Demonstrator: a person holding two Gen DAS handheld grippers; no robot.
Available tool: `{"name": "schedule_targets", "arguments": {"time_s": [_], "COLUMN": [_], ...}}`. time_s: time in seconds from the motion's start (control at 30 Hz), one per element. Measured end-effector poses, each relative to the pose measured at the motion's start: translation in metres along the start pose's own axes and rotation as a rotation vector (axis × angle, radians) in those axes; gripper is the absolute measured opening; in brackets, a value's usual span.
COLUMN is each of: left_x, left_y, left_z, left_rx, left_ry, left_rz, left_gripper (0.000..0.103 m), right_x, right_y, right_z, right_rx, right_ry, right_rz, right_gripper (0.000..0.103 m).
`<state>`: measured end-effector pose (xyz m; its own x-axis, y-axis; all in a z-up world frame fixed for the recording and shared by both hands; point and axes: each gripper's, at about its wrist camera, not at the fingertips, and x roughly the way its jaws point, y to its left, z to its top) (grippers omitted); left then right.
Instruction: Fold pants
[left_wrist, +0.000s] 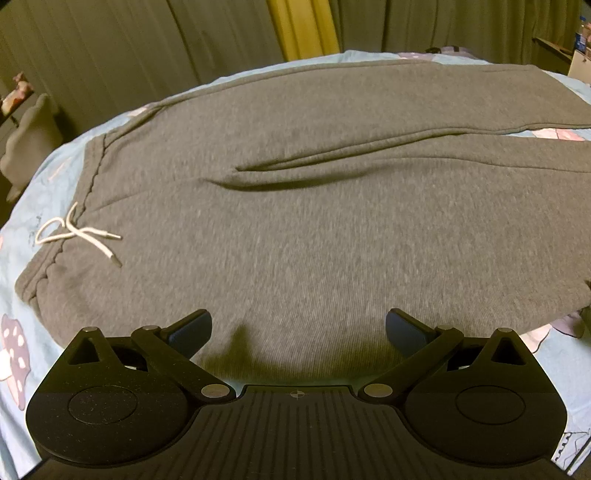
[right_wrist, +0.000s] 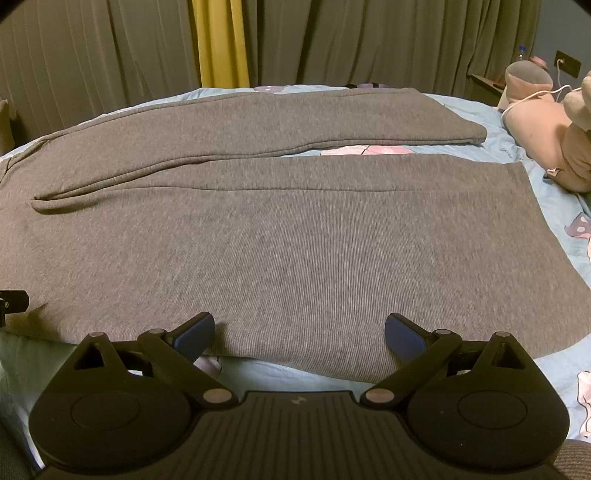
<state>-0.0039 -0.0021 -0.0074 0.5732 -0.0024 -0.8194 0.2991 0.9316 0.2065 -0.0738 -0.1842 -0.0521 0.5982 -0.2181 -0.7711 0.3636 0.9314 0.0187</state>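
Sweatpants, gray and soft, lie flat on a bed with a light blue bedsheet that has mushroom pictures on it. At the far left is the waistband, with a white drawstring tied in a loose bow. The two legs run off to the right, one behind the other, and a strip of sheet shows between them near the ends. The far leg cuff and the near leg hem are at the right end.

The left gripper is at the near edge of the pants, close to the waist end. Its jaws are spread wide and hold nothing. The right gripper is at the near edge of the near leg, more toward the feet end. Its jaws are spread wide too, with nothing in them.

No fold is made yet, I think, so this looks like the very start. Next, each gripper likely needs to go down and pinch the near edge, then lift it up and over onto the far leg, both going together so the cloth does not bunch.

Behind the bed hang gray-green curtains with a yellow curtain between them. At the far right sits a pink plush toy near a white cable.
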Motion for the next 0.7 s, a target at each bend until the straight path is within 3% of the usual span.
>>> {"name": "schedule_targets", "arguments": {"time_s": [0.7], "left_x": [-0.0002], "left_y": [0.0007], "left_z": [-0.0017], "left_rx": [-0.002], "left_ry": [0.008], "left_rz": [-0.003], "left_gripper": [0.103], "right_x": [0.0001], "right_y": [-0.0004], "right_z": [-0.0001], "right_rx": [0.003], "right_ry": [0.004], "right_rz": [0.0], "right_gripper": [0.099]}}
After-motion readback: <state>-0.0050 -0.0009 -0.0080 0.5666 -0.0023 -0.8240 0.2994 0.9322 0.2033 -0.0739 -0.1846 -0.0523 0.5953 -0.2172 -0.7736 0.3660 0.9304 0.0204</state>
